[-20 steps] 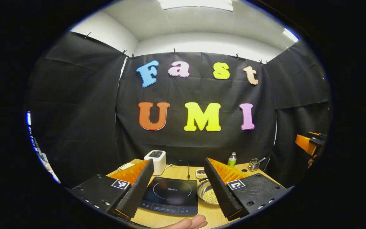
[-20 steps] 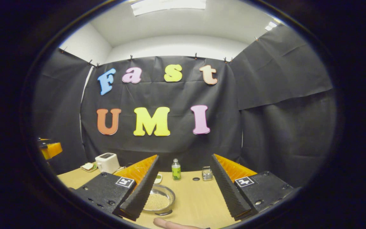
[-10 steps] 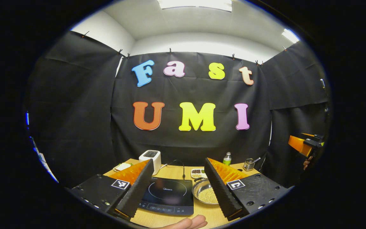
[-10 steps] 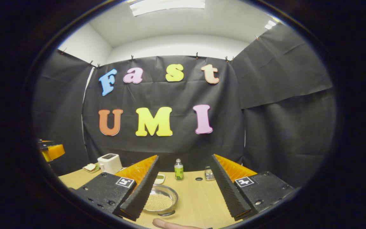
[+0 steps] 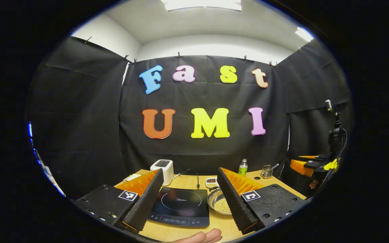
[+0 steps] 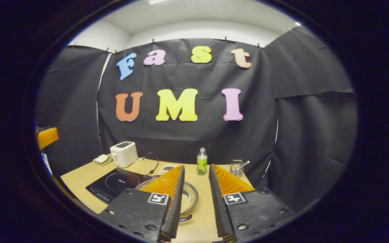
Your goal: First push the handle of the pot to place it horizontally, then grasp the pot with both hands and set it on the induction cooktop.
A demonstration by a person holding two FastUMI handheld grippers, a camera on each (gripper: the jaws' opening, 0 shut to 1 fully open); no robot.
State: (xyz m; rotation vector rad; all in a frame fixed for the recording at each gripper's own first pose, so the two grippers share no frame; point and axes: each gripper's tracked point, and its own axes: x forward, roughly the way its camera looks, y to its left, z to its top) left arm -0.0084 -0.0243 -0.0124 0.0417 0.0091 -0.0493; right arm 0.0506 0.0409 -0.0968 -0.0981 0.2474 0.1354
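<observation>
The pot is a shallow steel pan holding small pale beads. It rests on the wooden table just right of the black induction cooktop. My left gripper hovers open over the table's near edge, cooktop and pot showing between its fingers. In the right gripper view the pot lies partly behind a finger, its dark handle pointing toward me. My right gripper holds nothing, its jaws drawn close with a narrow gap, above the pot's right side. The cooktop sits to its left.
A white toaster, a plate with bread, a small dish of beans, a green bottle and a wire utensil holder line the table's back. A hand shows at the bottom edge. The other gripper hangs at far right.
My right gripper's jaws have narrowed from wide open. It has tilted down and shifted right, bringing cooktop and table into view. The left gripper barely moved.
</observation>
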